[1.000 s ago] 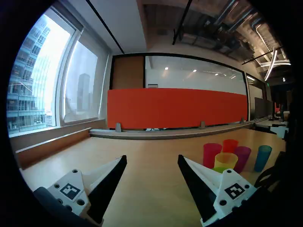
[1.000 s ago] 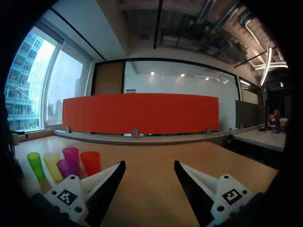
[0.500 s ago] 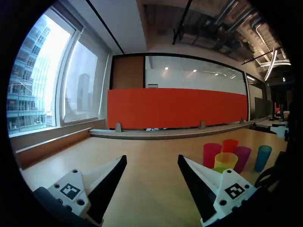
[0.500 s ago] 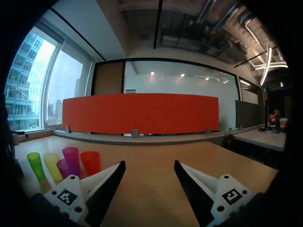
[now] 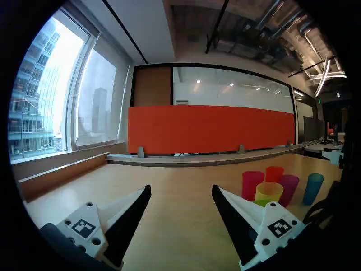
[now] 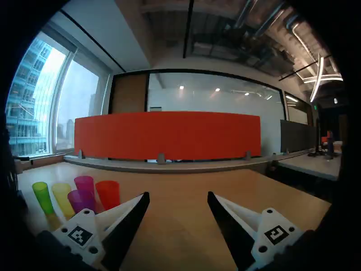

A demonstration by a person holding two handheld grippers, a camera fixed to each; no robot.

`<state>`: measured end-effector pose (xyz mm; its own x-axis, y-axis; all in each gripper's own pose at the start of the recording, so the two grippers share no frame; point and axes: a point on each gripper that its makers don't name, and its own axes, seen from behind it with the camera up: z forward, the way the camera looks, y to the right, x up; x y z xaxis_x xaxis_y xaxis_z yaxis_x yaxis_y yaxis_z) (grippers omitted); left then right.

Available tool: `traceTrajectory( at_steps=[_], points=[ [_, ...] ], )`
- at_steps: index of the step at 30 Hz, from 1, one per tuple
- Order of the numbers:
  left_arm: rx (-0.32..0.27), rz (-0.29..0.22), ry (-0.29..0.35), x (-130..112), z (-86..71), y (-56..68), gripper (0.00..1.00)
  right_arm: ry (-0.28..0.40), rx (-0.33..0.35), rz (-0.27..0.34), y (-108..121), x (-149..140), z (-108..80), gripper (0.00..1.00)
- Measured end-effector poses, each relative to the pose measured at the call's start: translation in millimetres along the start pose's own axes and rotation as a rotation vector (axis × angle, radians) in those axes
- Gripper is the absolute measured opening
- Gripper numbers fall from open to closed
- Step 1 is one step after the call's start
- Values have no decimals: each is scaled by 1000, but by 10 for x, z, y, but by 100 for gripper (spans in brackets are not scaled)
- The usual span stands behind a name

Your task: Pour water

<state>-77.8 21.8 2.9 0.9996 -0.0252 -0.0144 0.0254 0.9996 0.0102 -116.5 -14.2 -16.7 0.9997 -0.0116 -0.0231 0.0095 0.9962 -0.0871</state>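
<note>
One broad wooden table (image 5: 180, 226) is stretching away to an orange partition (image 5: 210, 128) standing along its far edge. The left gripper (image 5: 181, 186) is hovering low over bare wood, fingers spread wide and grasping nothing. The right gripper (image 6: 178, 193) is doing likewise, released and empty. A cluster of upright plastic cups is sitting on the table, right of the left gripper and left of the right one: a teal cup (image 5: 312, 187), purple cup (image 5: 289, 189), pink cup (image 5: 252, 183), orange cup (image 5: 274, 174), yellow cup (image 5: 269, 192) and green cup (image 6: 43, 197). Whether any is holding water cannot be told.
</note>
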Motion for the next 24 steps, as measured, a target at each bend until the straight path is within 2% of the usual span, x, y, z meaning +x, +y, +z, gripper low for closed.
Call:
traceTrajectory(
  at_steps=[24],
  points=[
    [0,0,0,-3,-5,8,100,0,0,0,13,4,18,99]
  ],
)
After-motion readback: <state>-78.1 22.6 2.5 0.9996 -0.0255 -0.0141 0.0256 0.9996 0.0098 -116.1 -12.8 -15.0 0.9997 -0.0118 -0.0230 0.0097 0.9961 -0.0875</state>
